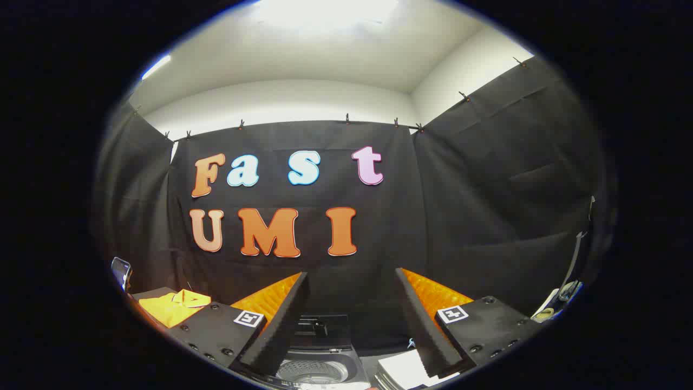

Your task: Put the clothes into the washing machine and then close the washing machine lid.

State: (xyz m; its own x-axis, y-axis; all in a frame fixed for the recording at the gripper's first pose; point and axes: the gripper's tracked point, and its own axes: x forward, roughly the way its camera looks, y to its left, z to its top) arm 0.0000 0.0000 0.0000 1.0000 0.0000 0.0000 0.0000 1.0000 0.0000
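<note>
Yellow garment [174, 306] beside level, parted gripper [352, 281]

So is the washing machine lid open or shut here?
Open: the washing machine's lid stands raised behind the exposed drum. The gripper jaws are open, holding nothing.

The washing machine [319, 360] sits at the bottom centre of the frame, a small dark top-loader seen from above. Its lid [323, 326] stands raised at the back, and the perforated metal drum shows inside the open mouth. 1 yellow garment [173, 306] lies loosely folded and flat on a dark surface at the lower left, well apart from the machine.
</note>
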